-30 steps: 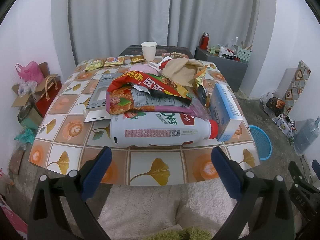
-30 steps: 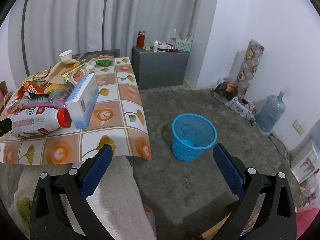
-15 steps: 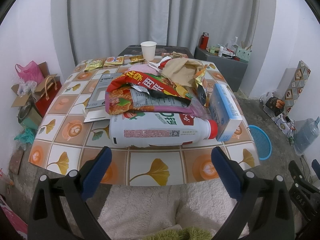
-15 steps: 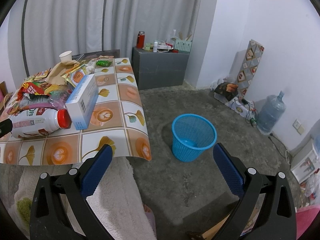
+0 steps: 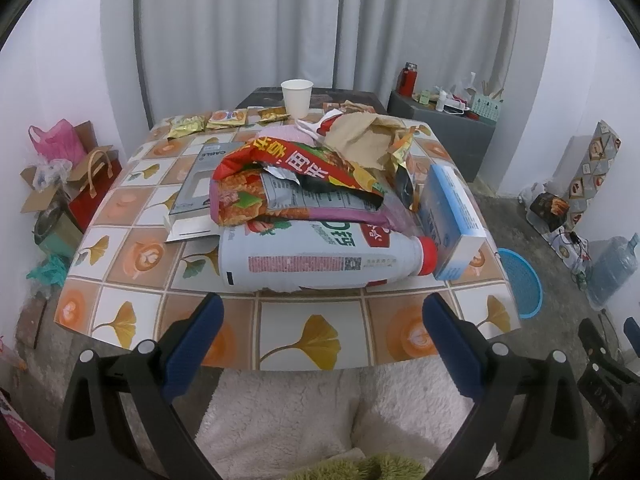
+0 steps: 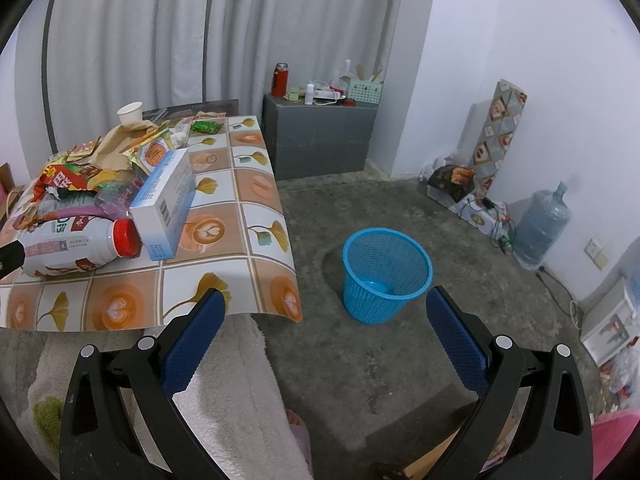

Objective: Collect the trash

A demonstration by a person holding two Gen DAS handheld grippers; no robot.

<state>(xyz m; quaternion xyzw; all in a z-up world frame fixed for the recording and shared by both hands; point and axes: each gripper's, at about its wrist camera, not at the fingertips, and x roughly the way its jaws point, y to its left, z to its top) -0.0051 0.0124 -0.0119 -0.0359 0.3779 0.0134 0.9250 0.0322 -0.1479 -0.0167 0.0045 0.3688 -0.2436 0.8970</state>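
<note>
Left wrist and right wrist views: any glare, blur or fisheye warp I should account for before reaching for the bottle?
Left wrist view: even, soft light, no glare; the bottle looks sharp; the table edge bows, and the corners are black. Right wrist view: equally sharp, the blue basket is clear, and the walls curve toward the frame edges.

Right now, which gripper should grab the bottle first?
Left. The left gripper is open and faces the bottle lying just ahead. The right gripper is open too, but points at the floor by the blue basket.
</note>
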